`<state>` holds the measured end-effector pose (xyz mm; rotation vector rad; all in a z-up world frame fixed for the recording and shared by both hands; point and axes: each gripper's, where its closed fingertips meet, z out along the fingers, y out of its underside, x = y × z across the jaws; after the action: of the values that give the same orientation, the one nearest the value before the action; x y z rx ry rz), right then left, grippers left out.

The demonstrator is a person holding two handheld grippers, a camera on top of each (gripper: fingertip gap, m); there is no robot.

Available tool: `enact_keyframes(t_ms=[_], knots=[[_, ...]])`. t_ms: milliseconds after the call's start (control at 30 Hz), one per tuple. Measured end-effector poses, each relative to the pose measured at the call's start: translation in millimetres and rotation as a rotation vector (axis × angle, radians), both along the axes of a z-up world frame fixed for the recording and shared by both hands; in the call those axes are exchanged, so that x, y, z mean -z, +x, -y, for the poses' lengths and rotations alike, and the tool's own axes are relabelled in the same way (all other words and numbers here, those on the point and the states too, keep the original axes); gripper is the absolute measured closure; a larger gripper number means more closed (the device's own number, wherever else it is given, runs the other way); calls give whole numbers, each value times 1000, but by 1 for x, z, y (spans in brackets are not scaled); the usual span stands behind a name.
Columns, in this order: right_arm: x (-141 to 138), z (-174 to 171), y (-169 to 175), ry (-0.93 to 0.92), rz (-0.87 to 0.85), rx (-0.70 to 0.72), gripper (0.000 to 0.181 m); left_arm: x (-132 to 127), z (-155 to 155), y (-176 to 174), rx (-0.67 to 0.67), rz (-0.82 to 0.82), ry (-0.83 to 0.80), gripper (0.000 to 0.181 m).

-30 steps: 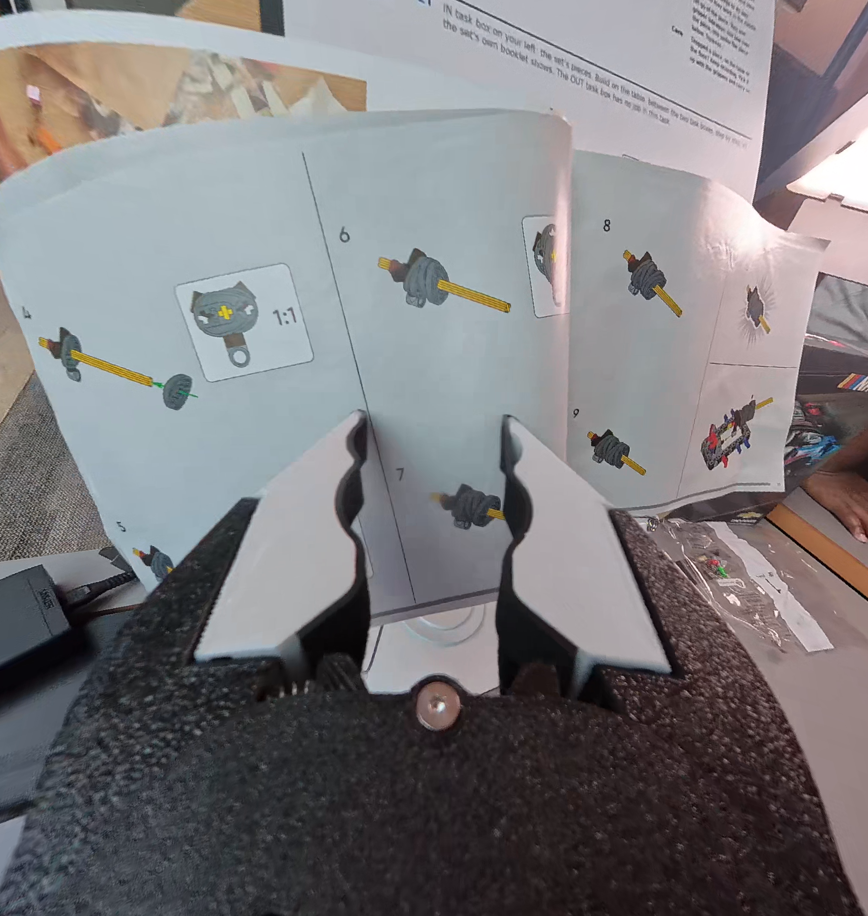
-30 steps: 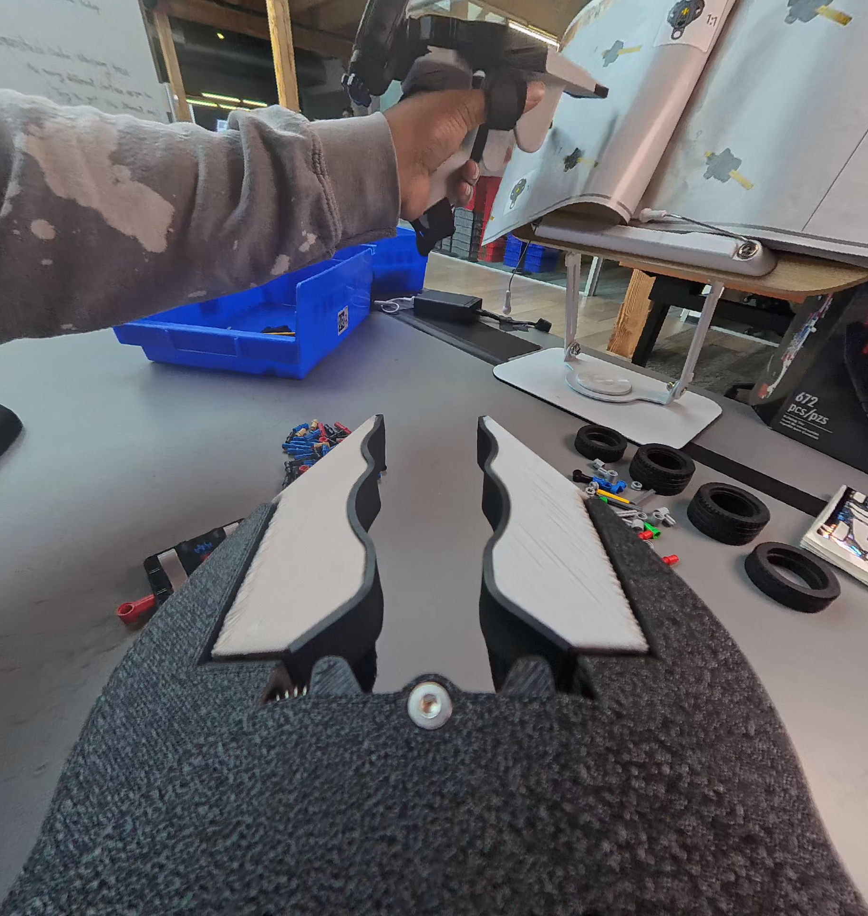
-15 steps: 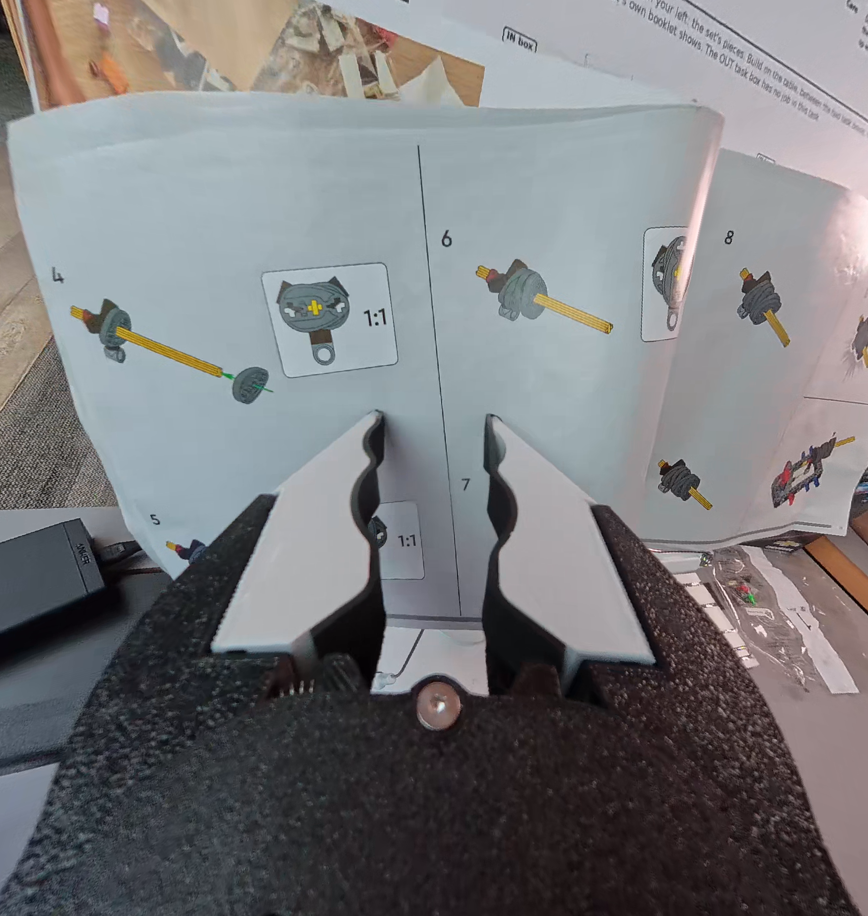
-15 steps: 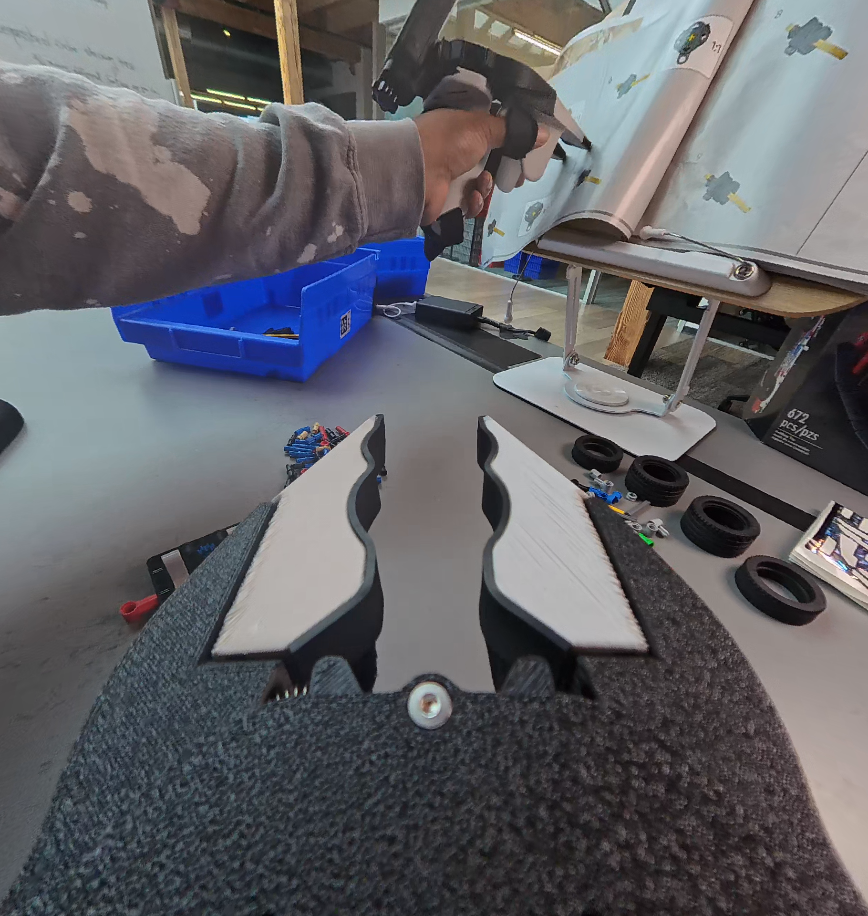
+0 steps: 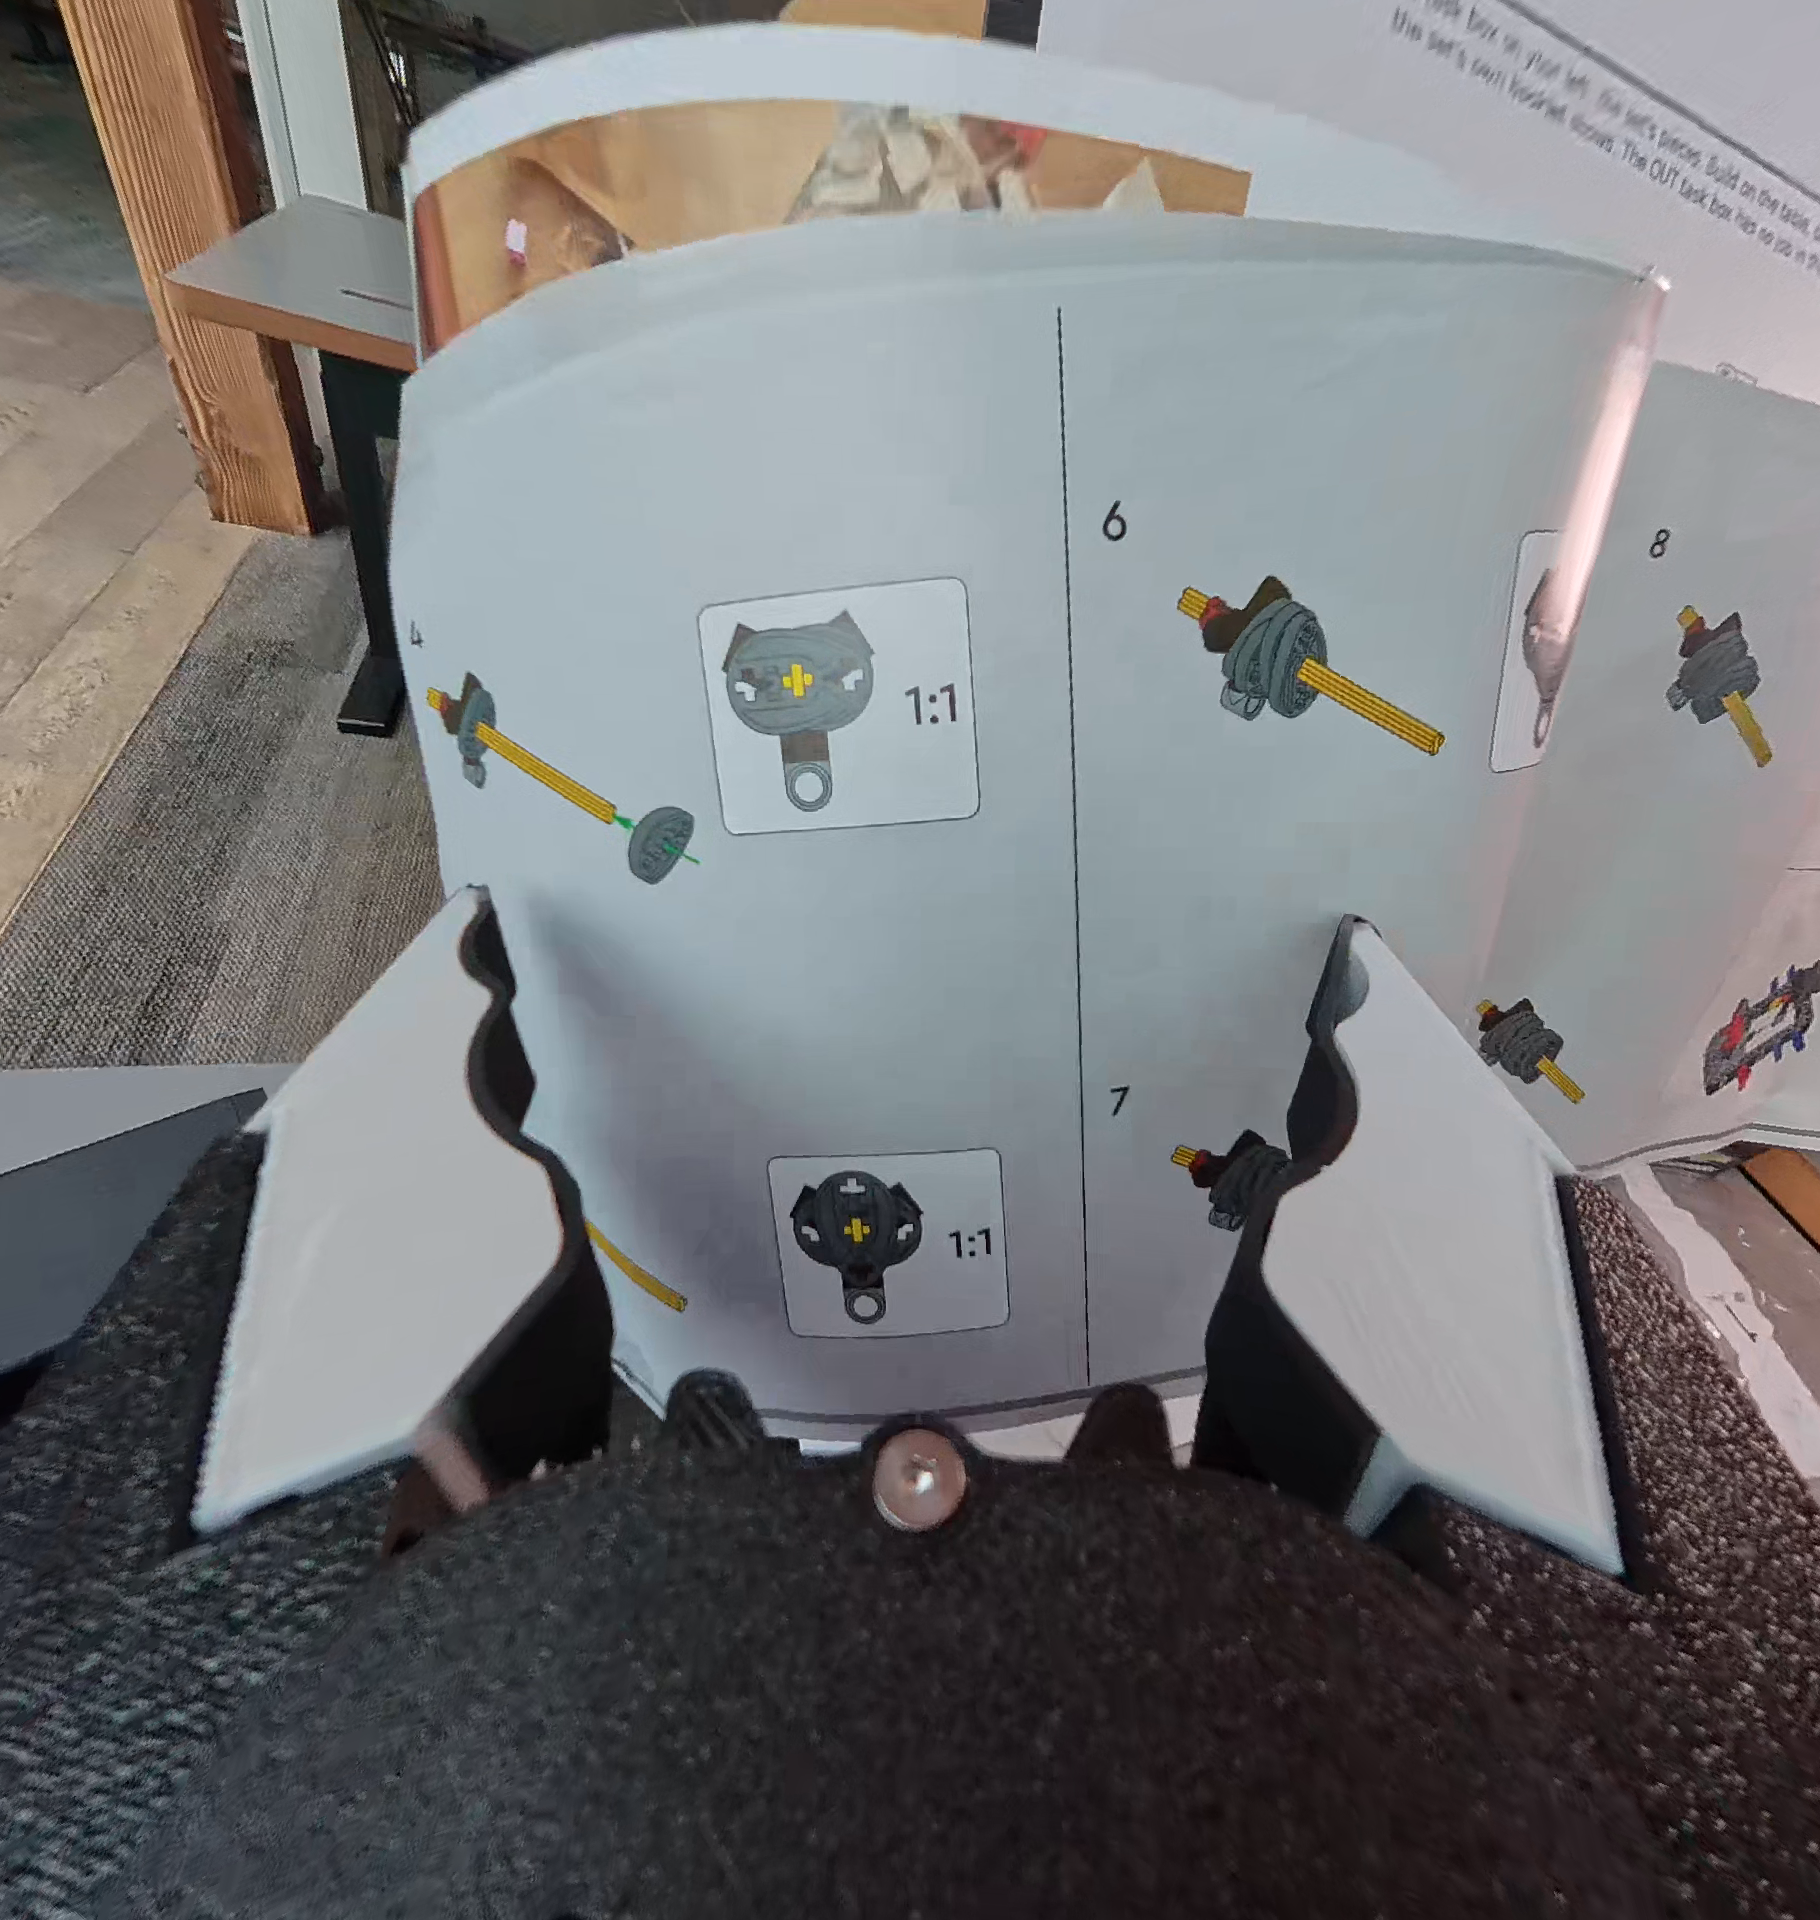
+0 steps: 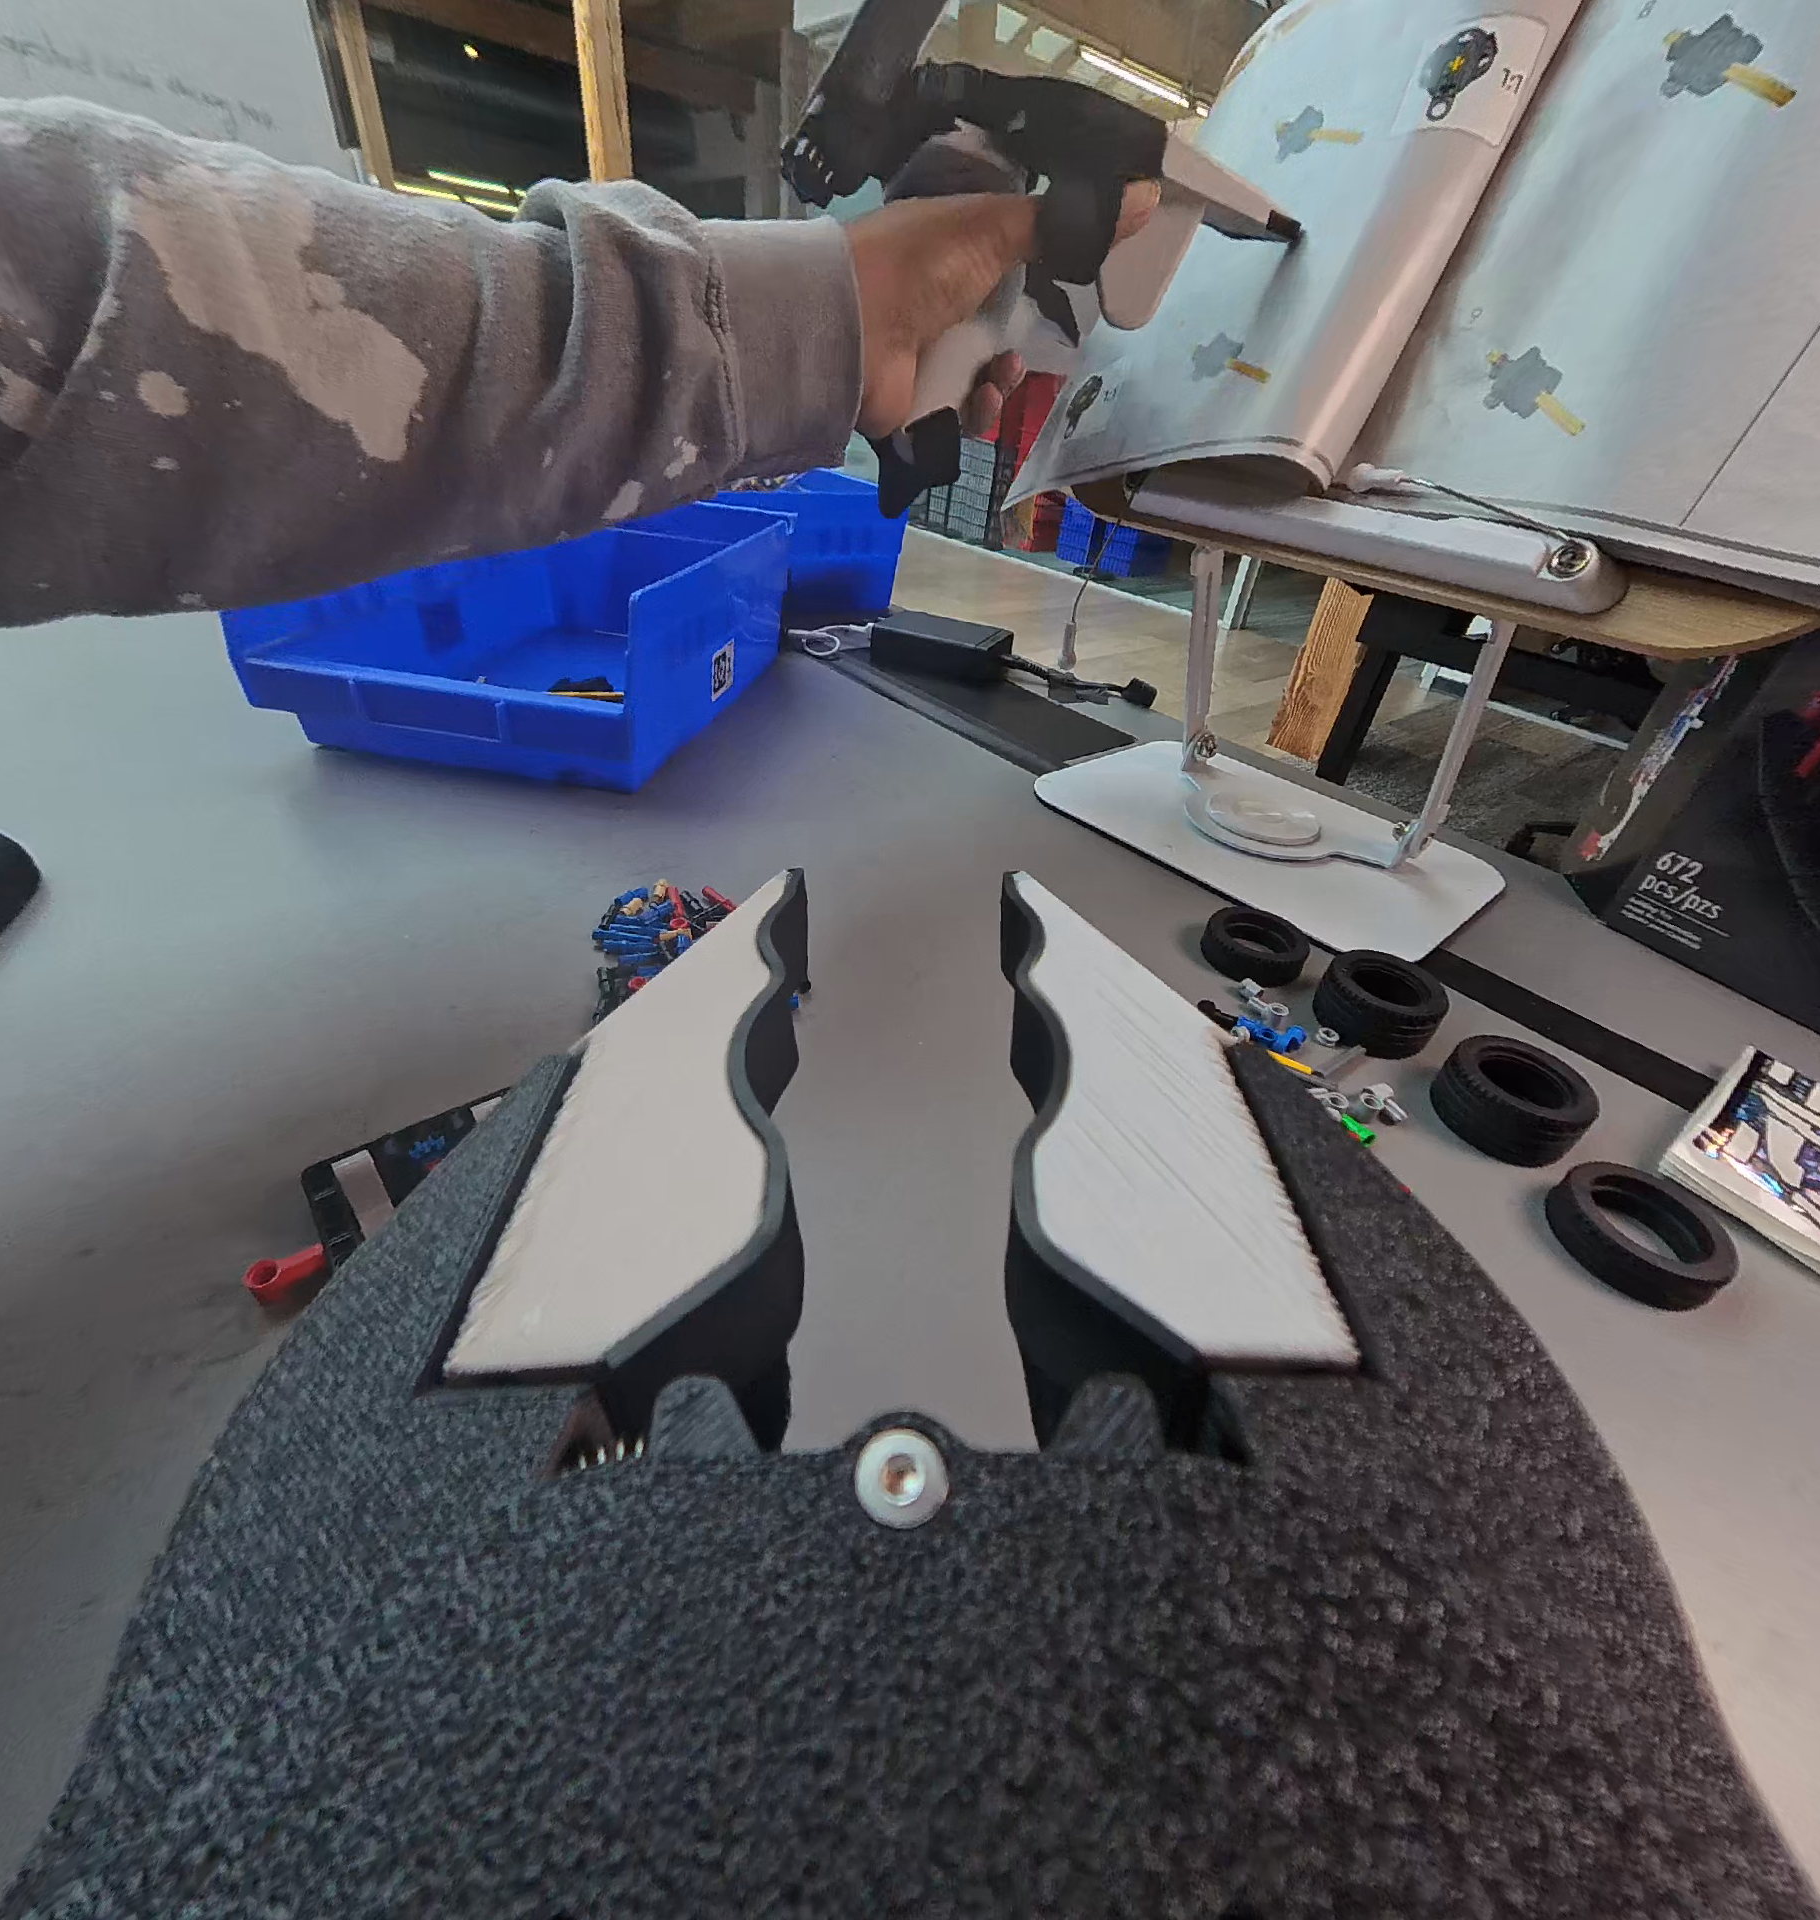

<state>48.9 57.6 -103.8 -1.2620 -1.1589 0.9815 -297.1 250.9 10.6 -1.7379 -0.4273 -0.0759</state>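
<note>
Since a second before, the left gripper point(image 5: 911, 920) had spread its fingers wide and closed in on the curled page point(image 5: 885, 499) of the instruction booklet point(image 6: 1612, 260) on its stand point(image 6: 1290, 831). The right gripper point(image 6: 904, 883) hovered over the grey table point(image 6: 262, 935), fingers parted and empty. Beyond it lay one pile of small pins point(image 6: 657, 920), four black tyres point(image 6: 1379, 1003) and two blue bins point(image 6: 532, 665).

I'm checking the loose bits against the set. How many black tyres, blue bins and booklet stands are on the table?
Black tyres: 4
Blue bins: 2
Booklet stand: 1
Total: 7
</note>
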Motion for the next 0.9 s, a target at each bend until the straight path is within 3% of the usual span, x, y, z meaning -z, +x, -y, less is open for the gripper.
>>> enact_keyframes(t_ms=[67, 133, 367, 600, 900], knots=[[2, 0, 0, 1, 6, 0, 144, 11, -8, 3, 23, 40, -43, 42], [2, 0, 0, 5, 11, 2, 144, 12, -9, 2, 6, 20, -40, 64], [-1, -2, 3, 2, -1, 1, 144, -13, 10, -8, -88, -106, 55, 111], [3, -4, 2, -11, 7, 2, 144, -43, 34, -5, -89, -174, 150, 129], [8, -2, 0, -7, 28, 0, 144, -63, 58, 7, -20, -192, 206, 160]])
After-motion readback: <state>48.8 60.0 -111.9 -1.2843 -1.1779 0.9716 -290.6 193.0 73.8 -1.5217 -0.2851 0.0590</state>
